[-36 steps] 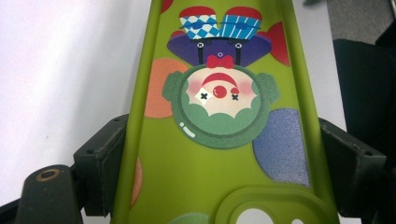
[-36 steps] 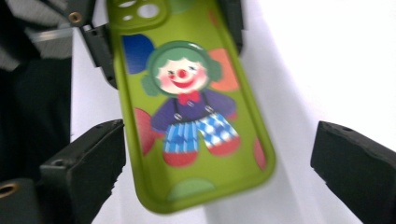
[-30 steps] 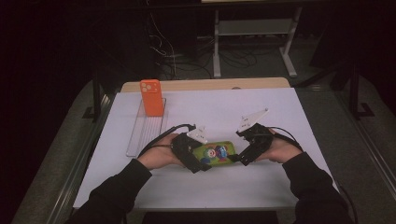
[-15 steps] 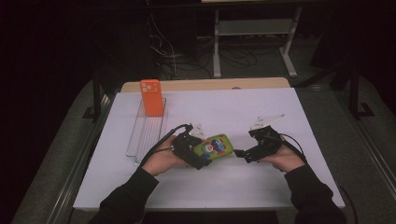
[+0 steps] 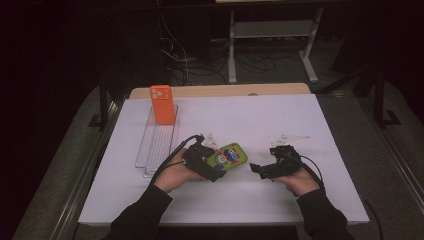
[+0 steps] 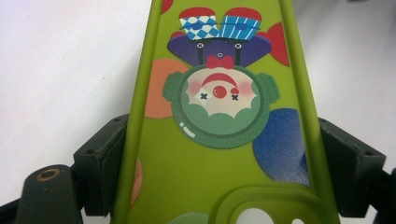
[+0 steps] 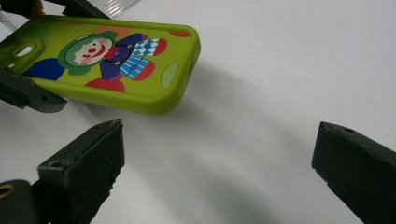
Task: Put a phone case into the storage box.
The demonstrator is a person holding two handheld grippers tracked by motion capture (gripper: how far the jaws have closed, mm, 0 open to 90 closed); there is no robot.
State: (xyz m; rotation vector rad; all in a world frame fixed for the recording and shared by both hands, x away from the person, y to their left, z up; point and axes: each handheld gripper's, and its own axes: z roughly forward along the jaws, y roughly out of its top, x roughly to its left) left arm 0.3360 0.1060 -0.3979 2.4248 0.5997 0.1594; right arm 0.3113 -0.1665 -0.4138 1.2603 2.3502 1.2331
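Two grippers face across the white counter's near middle: left gripper (image 5: 212, 170) clamps the green clown-printed phone case (image 5: 229, 156), long axis toward the open-jawed right gripper (image 5: 256, 169).

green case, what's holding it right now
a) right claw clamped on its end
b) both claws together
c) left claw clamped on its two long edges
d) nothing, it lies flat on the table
c: in the left gripper view the left claw presses on both long edges of the green case, while the right claw stands open and apart from the case.
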